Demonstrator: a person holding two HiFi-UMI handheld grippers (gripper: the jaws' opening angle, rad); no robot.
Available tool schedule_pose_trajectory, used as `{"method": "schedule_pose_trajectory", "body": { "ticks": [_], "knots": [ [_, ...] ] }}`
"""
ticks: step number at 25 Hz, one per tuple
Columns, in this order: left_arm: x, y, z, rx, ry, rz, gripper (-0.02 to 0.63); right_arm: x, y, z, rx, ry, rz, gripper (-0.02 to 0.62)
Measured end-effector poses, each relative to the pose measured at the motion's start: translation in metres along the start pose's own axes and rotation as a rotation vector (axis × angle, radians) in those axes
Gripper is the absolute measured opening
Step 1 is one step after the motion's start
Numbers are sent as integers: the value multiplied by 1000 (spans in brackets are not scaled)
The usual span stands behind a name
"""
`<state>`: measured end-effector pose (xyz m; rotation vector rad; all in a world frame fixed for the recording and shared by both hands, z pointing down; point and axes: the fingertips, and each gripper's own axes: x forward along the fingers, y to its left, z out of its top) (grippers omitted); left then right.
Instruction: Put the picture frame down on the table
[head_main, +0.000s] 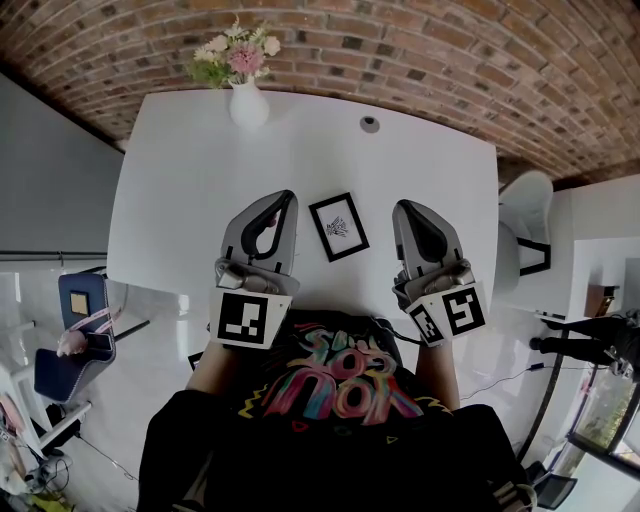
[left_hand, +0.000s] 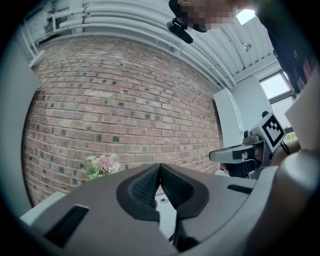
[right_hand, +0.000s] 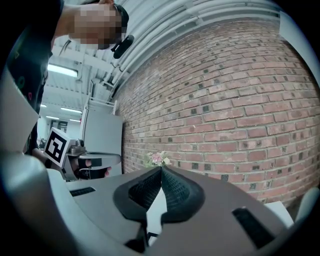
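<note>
The picture frame (head_main: 338, 226) is seen on the white table (head_main: 200, 180), close to the table's near edge and between the two grippers, touched by neither. It appears to lie flat with its face up, though from so steep an angle a slight lean cannot be ruled out. A black border, a white mount and a small dark drawing can be made out on it.

The left hand-held gripper (head_main: 286, 196) is held level just left of the frame. Its jaws are closed tip to tip, and nothing is caught between them. The right hand-held gripper (head_main: 403, 206) is held level a little further off on the frame's right. Its jaws are likewise pressed together and empty.

At the far edge of the table a white vase (head_main: 248, 104) of pink and cream flowers (head_main: 236, 52) is set. A small round grey fitting (head_main: 370, 124) is seen to the vase's right. A brick wall (head_main: 420, 50) is seen beyond the table.
</note>
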<state>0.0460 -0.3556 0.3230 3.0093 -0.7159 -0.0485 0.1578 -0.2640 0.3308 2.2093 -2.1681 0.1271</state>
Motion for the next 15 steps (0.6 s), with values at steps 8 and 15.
{"method": "schedule_pose_trajectory", "body": {
  "ticks": [8,15],
  "knots": [
    [-1,4,1,5,2,4,23,1,-1,-5,18,9,8,21],
    [-1,2,1,-5,1,-25,23,2,1,-9,34,11,21,20]
  ]
}}
